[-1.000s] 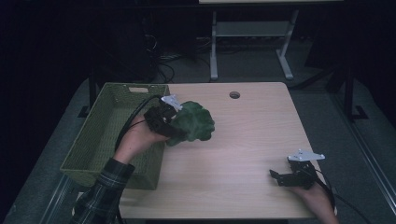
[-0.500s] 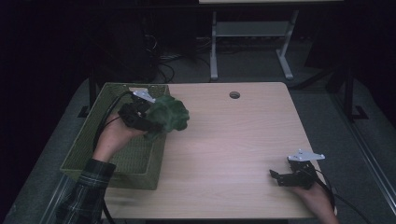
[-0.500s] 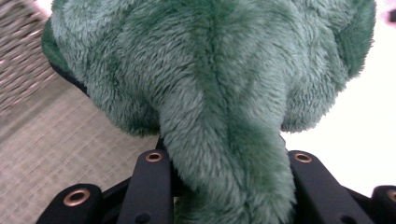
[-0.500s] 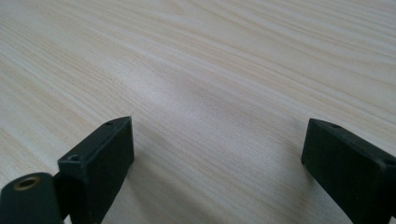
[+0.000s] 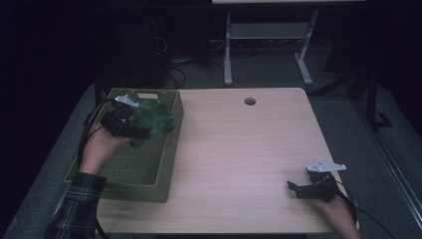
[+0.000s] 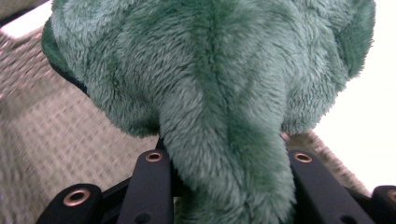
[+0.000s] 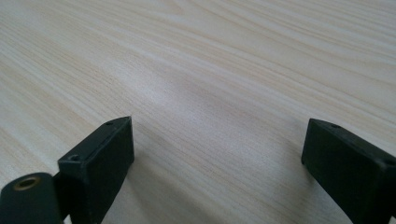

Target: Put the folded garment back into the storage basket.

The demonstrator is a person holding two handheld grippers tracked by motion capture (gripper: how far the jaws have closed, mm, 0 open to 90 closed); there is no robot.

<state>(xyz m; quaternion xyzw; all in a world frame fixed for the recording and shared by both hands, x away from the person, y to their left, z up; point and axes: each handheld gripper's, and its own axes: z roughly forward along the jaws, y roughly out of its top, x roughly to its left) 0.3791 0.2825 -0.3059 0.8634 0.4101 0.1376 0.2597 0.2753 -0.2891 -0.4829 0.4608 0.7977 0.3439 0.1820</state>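
Note:
A green plush toy (image 5: 153,119) hangs over the woven green basket (image 5: 122,169) at the table's left, held by my left gripper (image 5: 134,130). In the left gripper view the plush toy (image 6: 219,93) bulges out between the two black jaws, which press on its lower part, with basket weave behind it. My right gripper (image 5: 294,188) rests low near the table's front right corner. In the right gripper view my right gripper (image 7: 219,154) stands open over bare wood, nothing between its jaws.
The light wooden table (image 5: 239,149) has a round cable hole (image 5: 250,101) near its far edge. Behind the table stand a white metal frame (image 5: 263,45) and cables on a dark floor.
My left gripper has carried the green plush toy leftward from the table's middle to above the basket. The right gripper has stayed where it was.

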